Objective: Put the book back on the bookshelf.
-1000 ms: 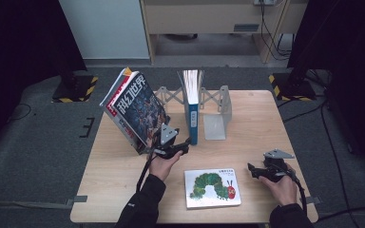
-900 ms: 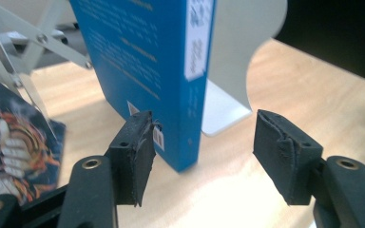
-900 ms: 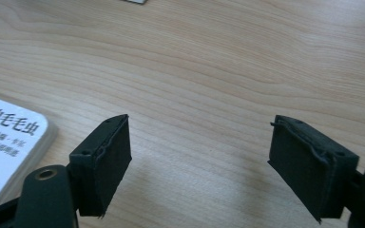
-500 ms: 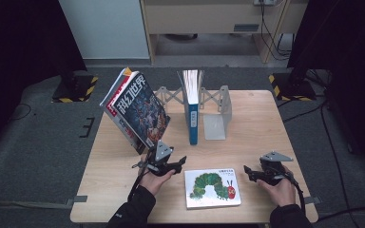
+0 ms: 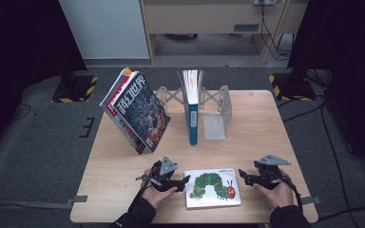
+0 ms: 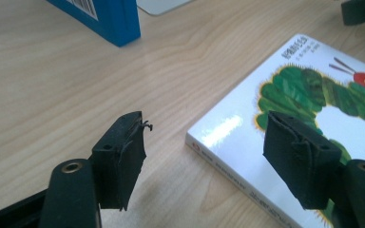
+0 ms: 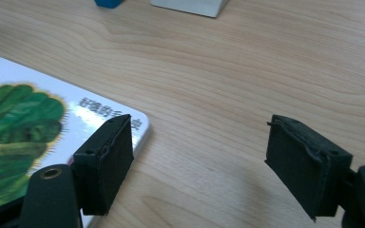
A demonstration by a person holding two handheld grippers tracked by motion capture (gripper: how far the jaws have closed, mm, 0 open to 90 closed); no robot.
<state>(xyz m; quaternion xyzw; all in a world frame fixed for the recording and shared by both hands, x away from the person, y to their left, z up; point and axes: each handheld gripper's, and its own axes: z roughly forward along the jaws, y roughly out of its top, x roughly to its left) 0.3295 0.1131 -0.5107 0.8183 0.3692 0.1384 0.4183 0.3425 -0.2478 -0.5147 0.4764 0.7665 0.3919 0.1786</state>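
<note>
A white picture book with a green caterpillar point(image 5: 214, 187) lies flat near the table's front edge. My left gripper point(image 5: 184, 181) is low at its left edge, and its jaws have just been opening. In the left gripper view the left gripper point(image 6: 206, 130) stands open, with the book's corner point(image 6: 228, 142) ahead between the pads and untouched. My right gripper point(image 5: 243, 178) sits at the book's right edge. In the right gripper view the right gripper point(image 7: 202, 128) is open over bare wood, and the book's corner point(image 7: 100, 114) lies by its left pad.
A blue book point(image 5: 192, 114) stands upright in a metal book rack point(image 5: 216, 116) at the back of the wooden table point(image 5: 266, 128). A large magazine point(image 5: 140, 111) leans tilted at the rack's left end. The table's front edge is close behind both hands.
My left hand has come back from beside the leaning magazine and sunk to the table at the picture book's left edge. My right hand has edged slightly towards the book.
</note>
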